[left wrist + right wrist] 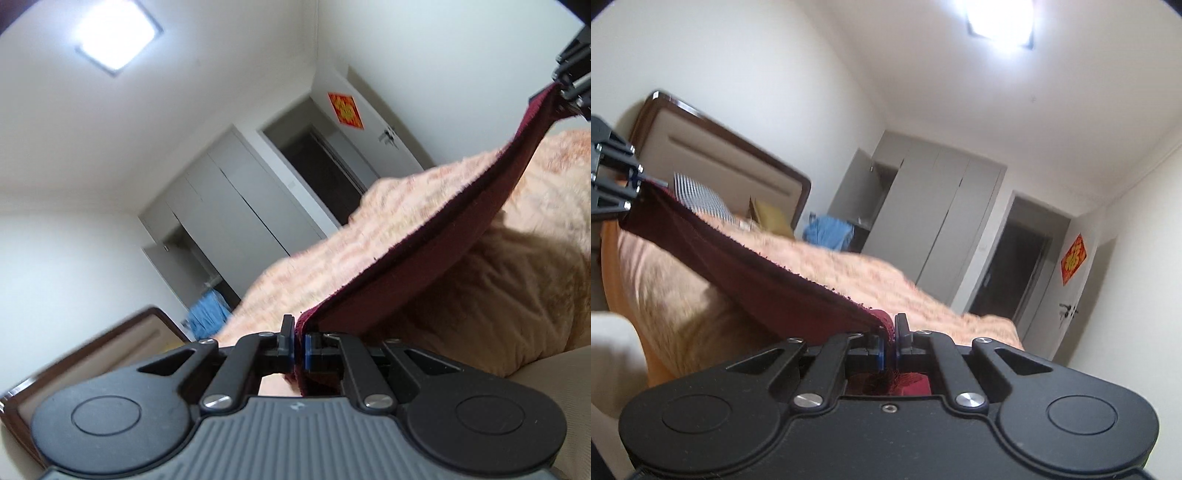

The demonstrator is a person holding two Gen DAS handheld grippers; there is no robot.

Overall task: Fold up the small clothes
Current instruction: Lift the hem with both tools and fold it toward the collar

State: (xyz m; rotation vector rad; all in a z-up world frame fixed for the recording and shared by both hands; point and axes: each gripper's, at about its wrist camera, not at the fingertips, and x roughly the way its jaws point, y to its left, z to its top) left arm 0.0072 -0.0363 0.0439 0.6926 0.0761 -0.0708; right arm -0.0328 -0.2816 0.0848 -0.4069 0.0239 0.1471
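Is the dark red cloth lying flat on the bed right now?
No. The dark red cloth is stretched in the air between the left gripper and right gripper, above the orange bedcover.

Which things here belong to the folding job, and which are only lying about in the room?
Belong to the job:
- dark red cloth, stretched between both claws
- left claw, shut on one end
- right claw, shut on the other end

Just lying about:
- orange blanket
- striped pillow
- blue cloth

maroon cloth between both grippers
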